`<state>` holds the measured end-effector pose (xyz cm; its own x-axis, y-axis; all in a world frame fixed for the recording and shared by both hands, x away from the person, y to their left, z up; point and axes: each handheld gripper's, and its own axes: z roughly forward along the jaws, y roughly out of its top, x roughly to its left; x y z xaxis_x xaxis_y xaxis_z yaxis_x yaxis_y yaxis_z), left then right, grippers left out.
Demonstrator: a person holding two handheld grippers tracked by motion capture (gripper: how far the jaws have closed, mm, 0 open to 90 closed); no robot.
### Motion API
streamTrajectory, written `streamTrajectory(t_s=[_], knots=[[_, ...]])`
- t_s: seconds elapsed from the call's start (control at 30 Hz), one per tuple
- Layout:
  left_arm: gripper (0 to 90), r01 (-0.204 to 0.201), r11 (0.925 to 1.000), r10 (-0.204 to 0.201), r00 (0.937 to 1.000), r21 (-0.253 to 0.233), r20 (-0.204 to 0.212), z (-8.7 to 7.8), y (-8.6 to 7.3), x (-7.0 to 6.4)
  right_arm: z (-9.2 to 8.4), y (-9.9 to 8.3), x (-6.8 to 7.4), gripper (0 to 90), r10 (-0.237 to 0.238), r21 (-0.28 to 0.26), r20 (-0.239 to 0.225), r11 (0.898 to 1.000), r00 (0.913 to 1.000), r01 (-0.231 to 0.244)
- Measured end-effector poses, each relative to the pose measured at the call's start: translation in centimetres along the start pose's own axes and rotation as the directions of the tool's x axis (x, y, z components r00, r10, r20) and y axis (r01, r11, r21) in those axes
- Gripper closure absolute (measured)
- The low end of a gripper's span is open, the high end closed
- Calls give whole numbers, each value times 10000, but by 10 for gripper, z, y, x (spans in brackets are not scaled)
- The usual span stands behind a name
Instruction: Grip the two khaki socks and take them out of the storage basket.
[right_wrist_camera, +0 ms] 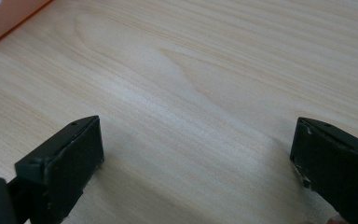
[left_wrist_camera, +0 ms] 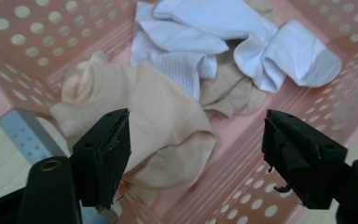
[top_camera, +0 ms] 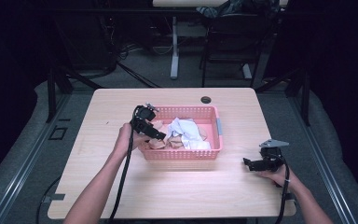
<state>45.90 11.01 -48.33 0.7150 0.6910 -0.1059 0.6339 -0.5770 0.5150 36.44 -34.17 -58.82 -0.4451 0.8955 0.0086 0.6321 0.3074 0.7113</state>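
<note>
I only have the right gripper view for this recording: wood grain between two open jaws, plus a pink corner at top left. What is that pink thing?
Observer: A pink perforated basket in the middle of the table, seen in the high view.
Operator: Anything in it?
Observer: Socks: a beige sock nearest the left gripper, and white socks behind it.
Operator: Is the left gripper holding one?
Observer: Not that I can see. In the left gripper view its jaws stand apart, with the beige sock lying between them and no pad visibly pressing on it.
Operator: And where is my gripper?
Observer: The right gripper sits low over bare table to the right of the basket.
</note>
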Motion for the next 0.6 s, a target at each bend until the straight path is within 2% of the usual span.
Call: streamTrajectory(t_s=[0.27, 0.4, 0.6], knots=[[361, -166, 9963, 175, 9998, 843, -91, 20, 9, -7, 0, 0, 0, 17, 11, 29, 5, 10000, 10000, -11], [402, -143, 9938, 164, 9997, 1103, -179, 26, 13, -10, 0, 0, 0, 17, -1, -3, -3, 10000, 10000, 1], [455, -169, 9871, 214, 9994, 1591, -270, 35, 18, -13, 0, 0, 0, 17, -1, -12, -8, 10000, 10000, 1]])
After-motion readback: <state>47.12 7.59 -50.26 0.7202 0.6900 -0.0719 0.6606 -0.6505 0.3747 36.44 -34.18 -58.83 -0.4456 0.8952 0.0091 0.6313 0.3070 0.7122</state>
